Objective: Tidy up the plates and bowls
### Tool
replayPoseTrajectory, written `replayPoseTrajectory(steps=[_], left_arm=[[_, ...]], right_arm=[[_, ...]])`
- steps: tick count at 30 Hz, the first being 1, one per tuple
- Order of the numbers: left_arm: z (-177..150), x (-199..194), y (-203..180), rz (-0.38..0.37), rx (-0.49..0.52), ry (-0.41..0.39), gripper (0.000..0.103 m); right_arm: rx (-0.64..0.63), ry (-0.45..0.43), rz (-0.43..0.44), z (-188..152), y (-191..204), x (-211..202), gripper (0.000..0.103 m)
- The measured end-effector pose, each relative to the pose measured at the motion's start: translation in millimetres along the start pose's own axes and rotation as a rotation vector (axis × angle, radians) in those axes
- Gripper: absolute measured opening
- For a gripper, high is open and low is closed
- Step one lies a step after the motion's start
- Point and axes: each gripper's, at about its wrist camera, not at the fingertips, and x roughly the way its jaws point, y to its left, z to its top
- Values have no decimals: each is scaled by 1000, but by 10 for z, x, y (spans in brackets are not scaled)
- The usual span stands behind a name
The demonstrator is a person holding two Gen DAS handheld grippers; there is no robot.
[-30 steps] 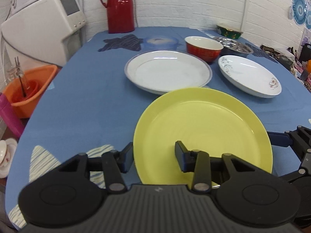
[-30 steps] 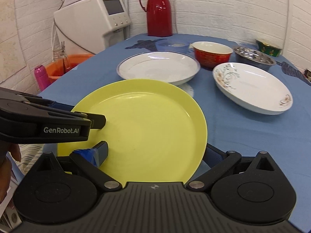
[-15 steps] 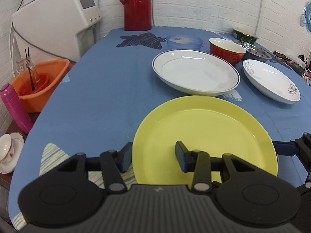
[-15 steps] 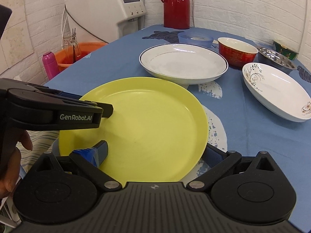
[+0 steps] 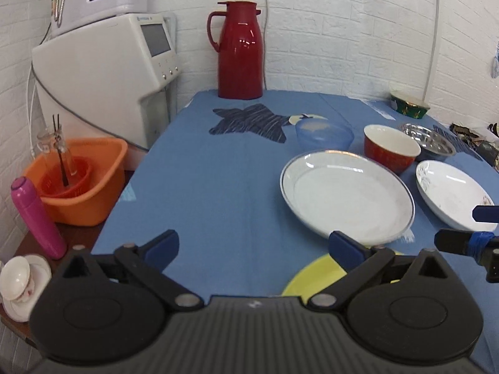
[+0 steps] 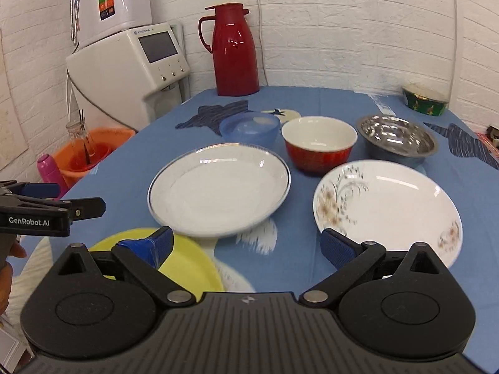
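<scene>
Left gripper: fingers spread, empty.
Right gripper: fingers spread, empty.
Yellow plate: flat on the blue surface, just before the rimmed white plate.

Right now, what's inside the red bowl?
The red bowl shows a bare white inside as far as visible in the right wrist view; its near wall hides the bottom, so small contents cannot be ruled out.

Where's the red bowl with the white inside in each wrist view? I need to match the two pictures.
Left wrist: the red bowl is right of centre, just beyond the silver-rimmed white plate.
Right wrist: the red bowl is at centre, above the gap between the two white plates.
Shared landmark: the red thermos jug at the far table edge.
</scene>
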Motion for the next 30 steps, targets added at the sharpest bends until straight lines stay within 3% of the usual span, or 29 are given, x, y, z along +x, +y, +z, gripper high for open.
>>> replayPoseTrajectory(steps=[2, 6, 12, 17, 19, 23, 25, 26, 27, 30], left_arm=[[188, 217, -5, -4, 10, 1, 101], [458, 706, -27, -42, 7, 77, 101], [661, 1215, -98, -77, -8, 143, 99], [583, 1495, -190, -85, 11, 222, 72], [536, 1500, -209, -92, 11, 208, 73], [506, 1472, -255, -92, 19, 196, 70], [512, 1459, -267, -112, 19, 195, 59], [526, 1447, -284, -134, 21, 200, 42], [538, 1434, -311, -153, 24, 207, 33], [568, 1427, -366, -110, 35, 216, 33]], right_arm=[[-10, 3, 11, 164, -28, 216, 88], [-22, 58, 5, 336, -82, 660, 88], [15, 137, 38, 355, -143, 1062, 88], [-54, 145, -14, 282, -31, 1171, 89], [-89, 147, -37, 243, 33, 1158, 90], [-40, 145, 14, 157, 77, 1093, 91], [-28, 132, 2, 158, 83, 1102, 91], [-3, 133, 12, 182, 65, 1102, 91], [36, 133, 30, 215, 41, 1096, 90], [98, 157, 58, 285, 27, 1085, 90]])
